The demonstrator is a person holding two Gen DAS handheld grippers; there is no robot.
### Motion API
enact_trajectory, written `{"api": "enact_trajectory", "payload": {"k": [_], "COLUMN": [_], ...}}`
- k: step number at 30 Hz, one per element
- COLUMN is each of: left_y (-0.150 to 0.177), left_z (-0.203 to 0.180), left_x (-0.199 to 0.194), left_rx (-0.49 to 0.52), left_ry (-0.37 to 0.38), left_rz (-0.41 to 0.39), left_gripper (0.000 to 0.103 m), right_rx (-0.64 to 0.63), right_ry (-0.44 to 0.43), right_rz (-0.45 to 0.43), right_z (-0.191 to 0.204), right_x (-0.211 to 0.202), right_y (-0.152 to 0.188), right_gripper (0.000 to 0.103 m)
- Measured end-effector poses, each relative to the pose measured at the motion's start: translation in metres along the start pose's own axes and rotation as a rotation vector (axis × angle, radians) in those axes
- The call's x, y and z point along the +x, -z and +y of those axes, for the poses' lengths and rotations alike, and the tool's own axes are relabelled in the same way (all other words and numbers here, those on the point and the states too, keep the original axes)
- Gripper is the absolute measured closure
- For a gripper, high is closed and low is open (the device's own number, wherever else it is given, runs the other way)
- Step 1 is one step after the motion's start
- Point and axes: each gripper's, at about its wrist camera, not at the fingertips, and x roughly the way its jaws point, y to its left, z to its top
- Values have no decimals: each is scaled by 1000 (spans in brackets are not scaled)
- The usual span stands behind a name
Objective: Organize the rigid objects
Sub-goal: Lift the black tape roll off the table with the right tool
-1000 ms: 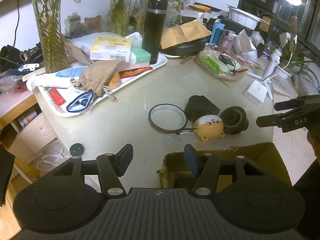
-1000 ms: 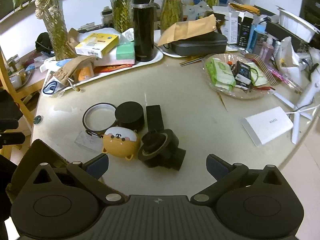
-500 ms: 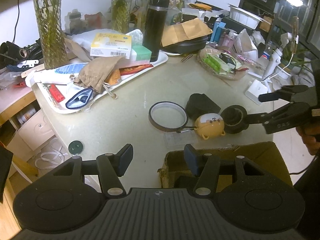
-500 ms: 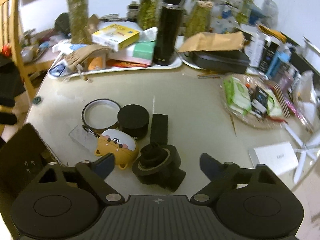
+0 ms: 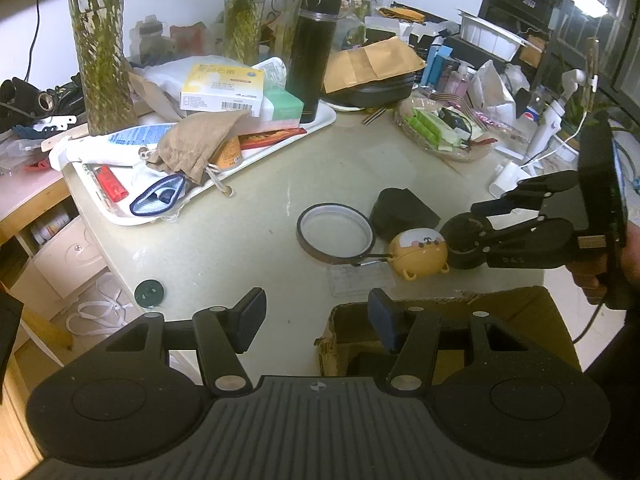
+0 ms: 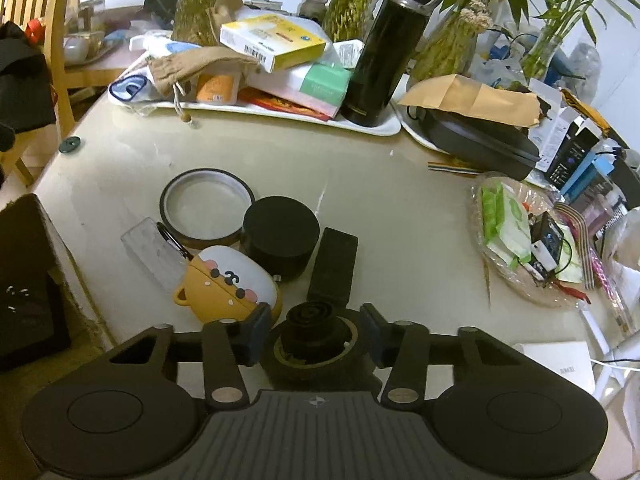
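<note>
While angled down over the pale surface (image 6: 400, 216), clamps with the right tool (image 6: 314, 332) on a black round part (image 6: 316, 320), having just been drawing the jaws in around it. Presses one pad against each side of that part, which sits on the surface at the near end of a small cluster. Cannot tell from the wrist view whether it is lifted or still resting there. Shows, in the left wrist view, a hand (image 5: 592, 276) wrapped around the handle behind those fingers.

Finds, just beside the held part on its left, a yellow bear-shaped case (image 6: 230, 284), lying close to the left pad. Finds behind it a flat black block (image 6: 334, 268), a squat black cylinder (image 6: 280, 236) touching that block's left edge, and a thin tape ring (image 6: 208, 240) lying flat against the cylinder. Notes a clear plastic piece (image 6: 154, 252) flat on the surface by the case, with the case's clip lying across it.

Holds the left tool (image 5: 316, 316) apart and empty, nothing between its pads. Hangs it over the near rim of the surface, its right finger above an open cardboard box (image 5: 516, 308) that stands against that rim, near the cluster.
</note>
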Motion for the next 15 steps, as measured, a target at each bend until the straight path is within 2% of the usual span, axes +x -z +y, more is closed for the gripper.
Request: {"api": "enact_trajectory", "payload": {"k": [1, 5, 10, 15], "left_y": [0, 0, 0, -1], "left_z": [0, 1, 0, 1], "left_x": [0, 0, 1, 1], "left_rx": [-1, -3, -4, -2], "left_ry": [-1, -3, -3, 1], "left_rz": [0, 0, -1, -3], "left_gripper": [47, 47, 47, 47], "right_rx": [-1, -19, -47, -5], "right_ry": [0, 5, 24, 5], "right_rz": [3, 16, 16, -4], "right_z": [1, 3, 8, 5], "right_x": [2, 10, 12, 2], "right_y": [0, -2, -1, -1], "right_gripper": [62, 68, 72, 72]}}
